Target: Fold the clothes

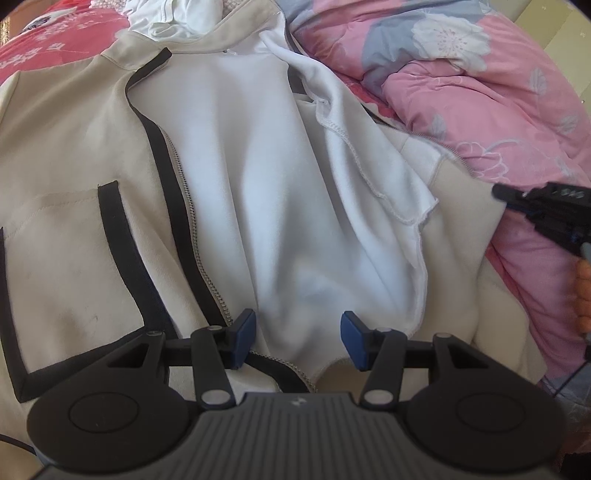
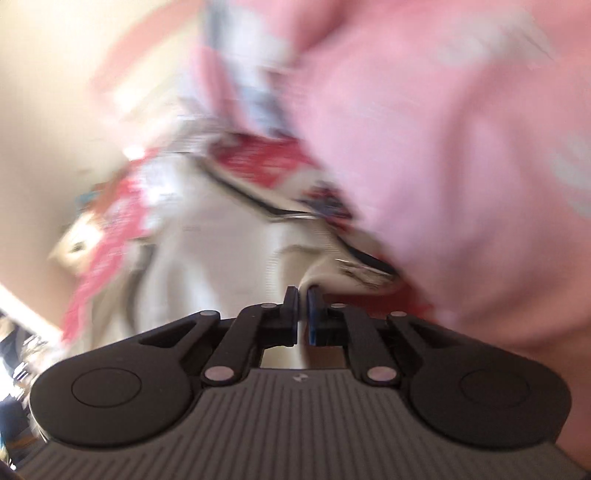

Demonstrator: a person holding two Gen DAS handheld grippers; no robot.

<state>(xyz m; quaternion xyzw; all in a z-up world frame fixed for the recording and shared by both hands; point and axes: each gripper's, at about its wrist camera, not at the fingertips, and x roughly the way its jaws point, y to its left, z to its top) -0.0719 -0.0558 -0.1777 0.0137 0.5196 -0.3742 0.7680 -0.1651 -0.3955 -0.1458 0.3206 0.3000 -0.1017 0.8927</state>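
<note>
A cream zip-up jacket (image 1: 74, 166) with dark trim lies open on the bed, its white lining (image 1: 258, 184) facing up and its zipper (image 1: 195, 229) running down the left front. My left gripper (image 1: 299, 336) hovers open over the lining near the hem, with nothing between its blue pads. At the jacket's right edge I see the black tip of my right gripper (image 1: 517, 195). The right wrist view is blurred. There my right gripper (image 2: 303, 295) is shut, and a fold of the cream jacket (image 2: 221, 240) comes out from between its pads.
A pink flowered quilt (image 1: 480, 92) is heaped along the jacket's right side and fills the right of the right wrist view (image 2: 443, 147). A red patterned sheet (image 1: 55, 40) shows at top left. A white garment (image 1: 177, 18) lies beyond the collar.
</note>
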